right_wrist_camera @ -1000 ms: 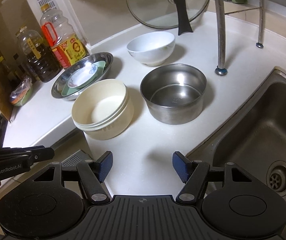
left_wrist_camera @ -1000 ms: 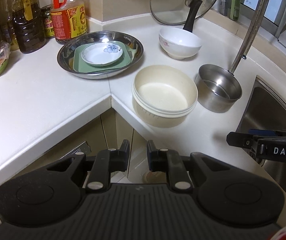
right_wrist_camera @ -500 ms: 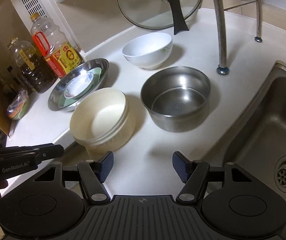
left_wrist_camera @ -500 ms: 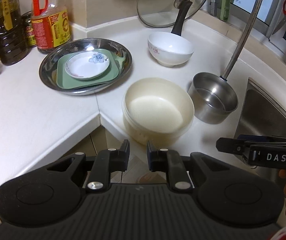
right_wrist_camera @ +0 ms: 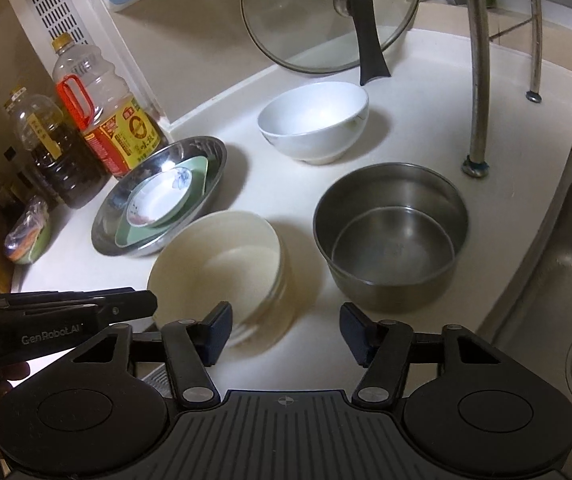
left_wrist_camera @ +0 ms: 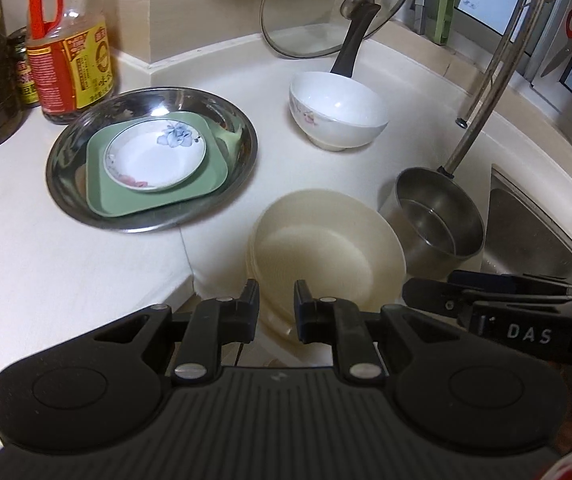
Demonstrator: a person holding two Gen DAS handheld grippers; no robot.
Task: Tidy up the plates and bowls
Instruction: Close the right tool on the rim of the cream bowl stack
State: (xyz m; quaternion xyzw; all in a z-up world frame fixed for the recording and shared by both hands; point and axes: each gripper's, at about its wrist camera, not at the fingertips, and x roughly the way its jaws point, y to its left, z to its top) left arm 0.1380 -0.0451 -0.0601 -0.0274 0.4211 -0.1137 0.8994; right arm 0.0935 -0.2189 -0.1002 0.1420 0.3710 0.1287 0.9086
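Nesting saucer (left_wrist_camera: 155, 159) (green plate (left_wrist_camera: 158, 196) beneath)

The left gripper (left_wrist_camera: 275, 305) is matte black with a ribbed base, silver screws and black pads. The right gripper (right_wrist_camera: 285, 330) matches, but its pads (right_wrist_camera: 217, 329) are dark blue

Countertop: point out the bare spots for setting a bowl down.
Bare counter lies left of the cream bowl, below the steel tray. Another patch lies between white bowl and faucet. Crowded around steel pot.
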